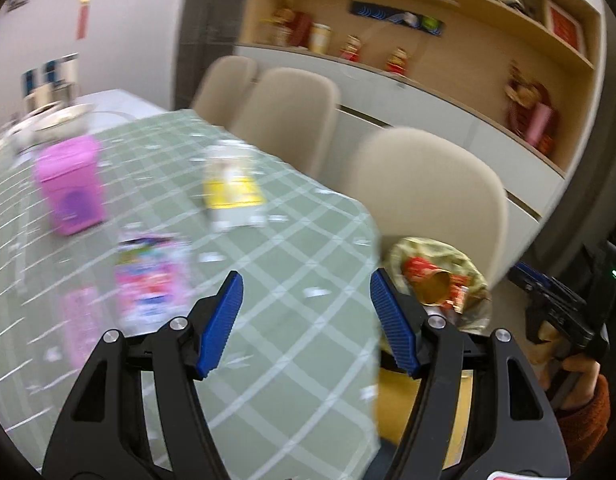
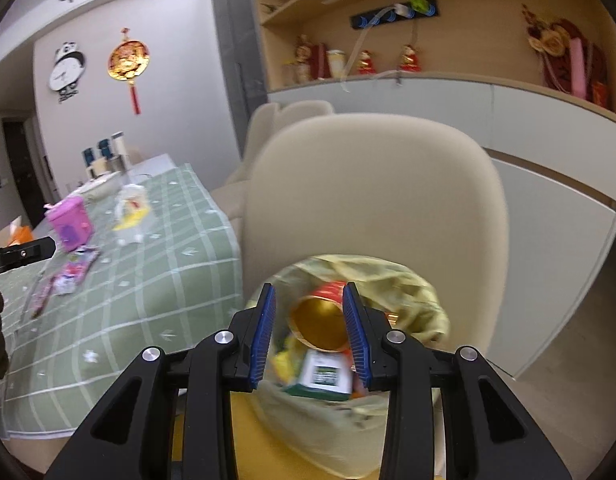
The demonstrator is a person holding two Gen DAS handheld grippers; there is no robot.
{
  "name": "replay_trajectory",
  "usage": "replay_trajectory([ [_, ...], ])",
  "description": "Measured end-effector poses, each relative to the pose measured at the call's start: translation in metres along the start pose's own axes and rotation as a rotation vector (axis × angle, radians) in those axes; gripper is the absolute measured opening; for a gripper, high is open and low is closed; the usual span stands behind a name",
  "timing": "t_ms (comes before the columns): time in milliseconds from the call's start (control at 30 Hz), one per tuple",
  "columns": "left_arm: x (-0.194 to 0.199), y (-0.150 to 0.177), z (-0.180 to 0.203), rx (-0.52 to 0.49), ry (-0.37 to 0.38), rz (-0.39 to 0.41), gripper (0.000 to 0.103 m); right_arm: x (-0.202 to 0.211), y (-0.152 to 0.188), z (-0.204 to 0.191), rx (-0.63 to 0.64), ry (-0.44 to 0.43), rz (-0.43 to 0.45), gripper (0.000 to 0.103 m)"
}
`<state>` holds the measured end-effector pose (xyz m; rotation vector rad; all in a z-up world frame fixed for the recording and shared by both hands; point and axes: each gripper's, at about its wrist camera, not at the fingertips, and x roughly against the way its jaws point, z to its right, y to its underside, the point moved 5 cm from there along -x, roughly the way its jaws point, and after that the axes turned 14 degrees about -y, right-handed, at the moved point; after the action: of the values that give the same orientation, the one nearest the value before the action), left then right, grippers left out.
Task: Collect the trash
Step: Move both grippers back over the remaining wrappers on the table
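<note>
The trash bag sits on a yellow chair seat, just past the right hand-held gripper. It is a pale green bag with its mouth open. Inside lie a red and gold cup and a small green and white box. More trash lies on the green checked surface to the left: a pink wrapper near the left hand-held gripper, and a clear bag with a yellow label farther off. A pink box stands far left. Tan chairs stand along the right edge of the surface.

The left hand-held gripper is wide apart and holds nothing. The right one is partly open over the bag's mouth. The pictures do not show whether its blue pads pinch the thin bag rim.
</note>
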<state>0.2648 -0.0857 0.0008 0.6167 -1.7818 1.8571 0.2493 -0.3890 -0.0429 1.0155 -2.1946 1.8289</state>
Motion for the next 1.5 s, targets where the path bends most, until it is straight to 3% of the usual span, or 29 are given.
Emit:
replay_trajectory([
  [233, 0.018, 0.014, -0.101, 0.134, -0.182, 0.007, 0.063, -0.015, -0.003, -0.058, 0.065, -0.105, -0.028, 0.033],
  [367, 0.020, 0.030, -0.134, 0.176, -0.204, -0.042, 0.063, -0.031, -0.002, -0.085, 0.077, -0.155, -0.054, 0.033],
  [633, 0.002, 0.045, -0.145, 0.149, -0.174, -0.127, 0.063, -0.062, 0.006, -0.139, 0.142, -0.217, -0.123, 0.033],
  [800, -0.021, 0.047, -0.143, 0.086, -0.218, -0.163, 0.061, -0.071, 0.009, -0.166, 0.166, -0.238, -0.140, 0.033],
  [867, -0.026, 0.047, -0.144, 0.070, -0.215, -0.164, 0.057, -0.074, 0.008, -0.173, 0.162, -0.240, -0.137, 0.034],
  [933, -0.026, 0.045, -0.150, 0.086, -0.202, -0.155, 0.057, -0.078, 0.007, -0.179, 0.155, -0.246, -0.140, 0.053],
  [967, -0.025, 0.044, -0.156, 0.102, -0.198, -0.147, 0.057, -0.080, 0.007, -0.182, 0.148, -0.258, -0.146, 0.055],
  [1100, -0.024, 0.045, -0.175, 0.167, -0.171, -0.149, 0.057, -0.104, 0.007, -0.209, 0.122, -0.339, -0.224, 0.056],
  [1167, -0.020, 0.045, -0.180, 0.177, -0.166, -0.146, 0.057, -0.119, 0.007, -0.221, 0.124, -0.340, -0.266, 0.056],
  [1300, -0.012, 0.041, -0.188, 0.170, -0.192, -0.123, 0.057, -0.159, 0.007, -0.249, 0.136, -0.355, -0.353, 0.056],
  [1500, 0.002, 0.034, -0.210, 0.215, -0.271, -0.079, 0.057, -0.208, 0.002, -0.278, 0.112, -0.371, -0.410, 0.056],
])
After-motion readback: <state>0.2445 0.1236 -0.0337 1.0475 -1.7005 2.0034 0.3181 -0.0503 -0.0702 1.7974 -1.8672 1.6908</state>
